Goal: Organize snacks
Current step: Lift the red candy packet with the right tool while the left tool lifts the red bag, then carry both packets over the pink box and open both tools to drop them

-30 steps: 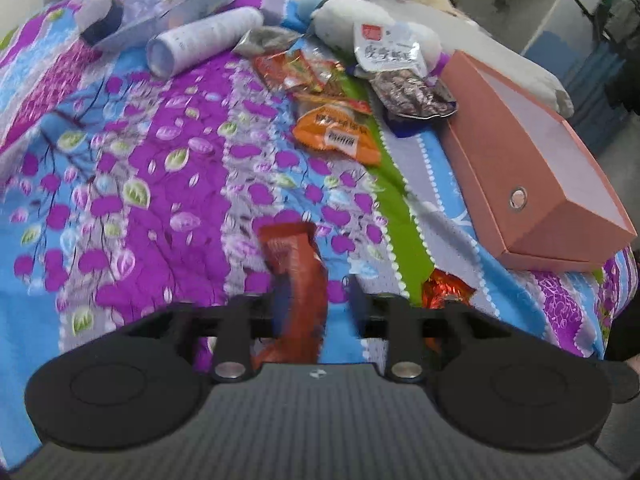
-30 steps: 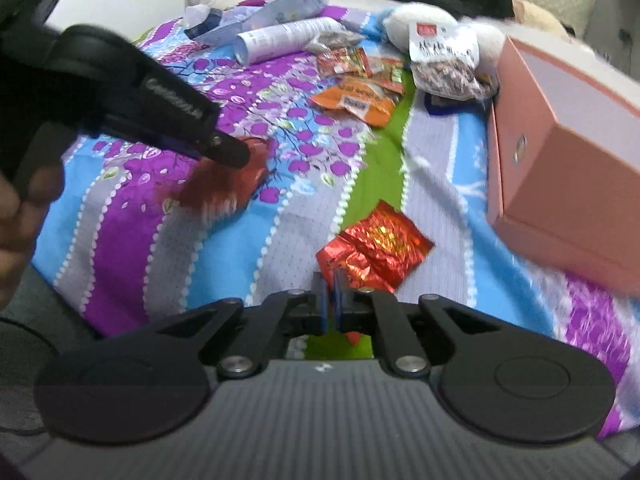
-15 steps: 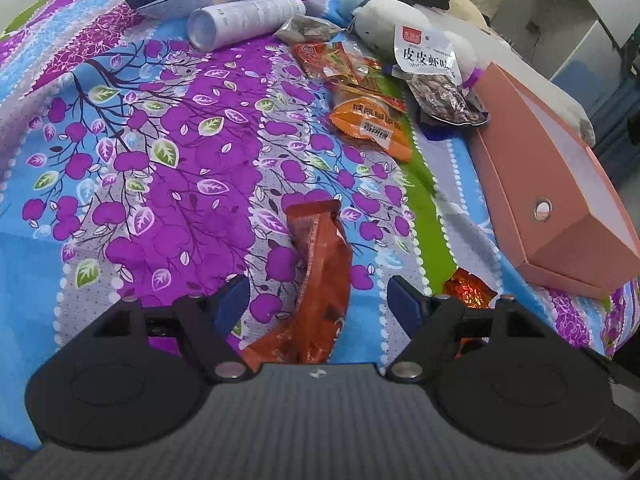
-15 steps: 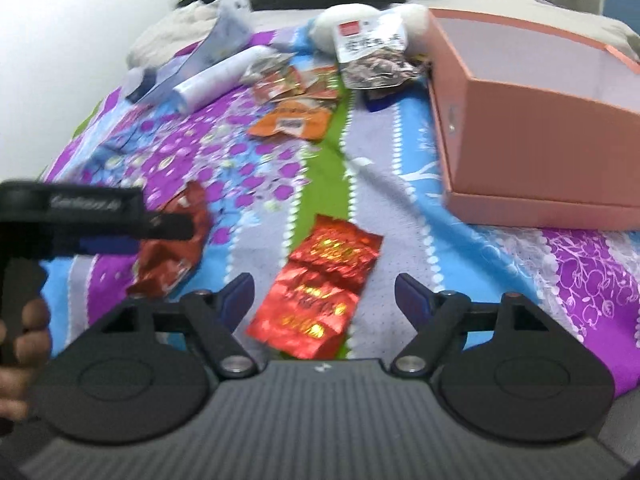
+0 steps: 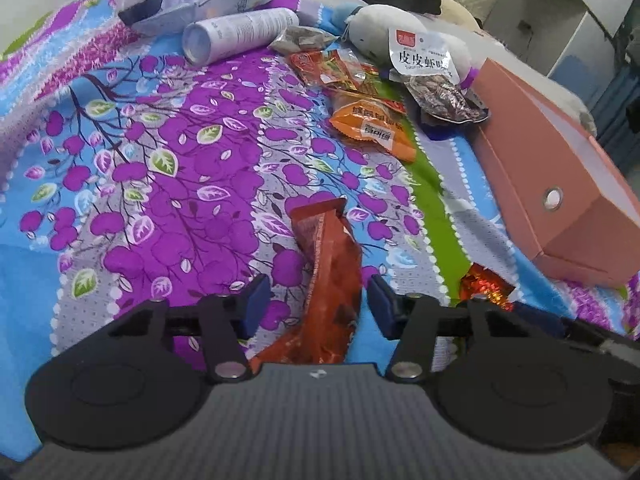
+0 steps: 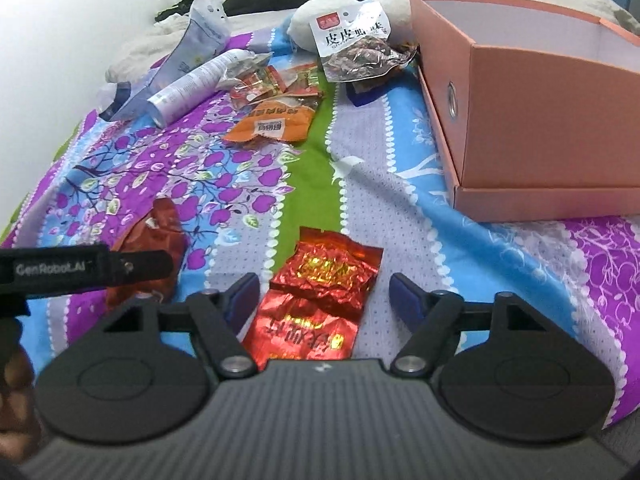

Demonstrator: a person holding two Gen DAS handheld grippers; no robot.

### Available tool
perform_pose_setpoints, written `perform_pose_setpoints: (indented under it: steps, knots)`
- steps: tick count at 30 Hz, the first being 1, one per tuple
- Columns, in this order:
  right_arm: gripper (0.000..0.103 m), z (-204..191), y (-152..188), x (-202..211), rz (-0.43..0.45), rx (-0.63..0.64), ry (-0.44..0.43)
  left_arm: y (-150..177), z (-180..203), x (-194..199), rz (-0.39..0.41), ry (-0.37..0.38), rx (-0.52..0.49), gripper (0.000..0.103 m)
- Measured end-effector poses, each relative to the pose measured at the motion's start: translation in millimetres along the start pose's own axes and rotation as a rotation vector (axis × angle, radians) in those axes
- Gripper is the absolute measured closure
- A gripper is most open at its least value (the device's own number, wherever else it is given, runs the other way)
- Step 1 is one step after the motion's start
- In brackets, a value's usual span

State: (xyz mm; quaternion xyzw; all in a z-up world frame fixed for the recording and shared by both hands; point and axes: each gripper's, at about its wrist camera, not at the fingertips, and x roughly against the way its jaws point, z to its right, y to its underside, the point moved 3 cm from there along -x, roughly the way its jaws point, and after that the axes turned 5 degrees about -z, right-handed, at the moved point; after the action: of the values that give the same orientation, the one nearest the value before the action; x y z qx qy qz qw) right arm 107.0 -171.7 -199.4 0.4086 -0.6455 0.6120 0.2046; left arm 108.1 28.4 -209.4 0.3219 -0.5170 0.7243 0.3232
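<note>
A bed covered in a quilt of purple blossoms with blue, grey and green stripes carries everything. On its right side sits an open pink box with a round metal eyelet in its end wall (nothing can be seen inside it from here). At the far end lie a white stuffed toy, a white tube on its side, and a clear bag of dark dried snacks with a white label, leaning on the toy just beside the box. Near these lie an orange packet and some small red packets, touching one another.

Closer in, the left gripper has its jaws closing around a brown-orange snack bag, which lies flat on the quilt between the blue pads; the pads do not press it yet. The right gripper is likewise closing, unclenched, over a crinkled red foil packet that lies on the grey stripe between its pads, untouched by them. The two bags lie near each other, apart.
</note>
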Motion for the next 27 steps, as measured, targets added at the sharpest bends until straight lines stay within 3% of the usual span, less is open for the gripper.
perform_pose_setpoints:
  steps: [5, 7, 13, 16, 27]
  knots:
    - [0.034, -1.6, -2.6, -4.0, -0.002, 0.02, 0.029, 1.2, 2.4, -1.2, 0.009, -0.005, -0.016, 0.055]
    - [0.039, -2.5, -2.8, -5.3, -0.008, 0.032, 0.042, 1.4, 4.2, -2.0, 0.01, 0.002, -0.02, 0.061]
    - [0.041, -3.7, -6.1, -0.3, -0.006, 0.06, 0.048, -0.5, 8.2, 3.7, 0.029, 0.01, -0.006, 0.08]
    - [0.042, -4.5, -10.3, 6.1, 0.005, 0.091, 0.076, -3.7, 6.5, 6.9, 0.029, 0.024, 0.024, 0.081]
    - [0.042, 6.0, -34.1, 46.2, 0.038, 0.051, 0.02, -23.1, 25.8, 38.2, 0.057, 0.068, 0.025, 0.083]
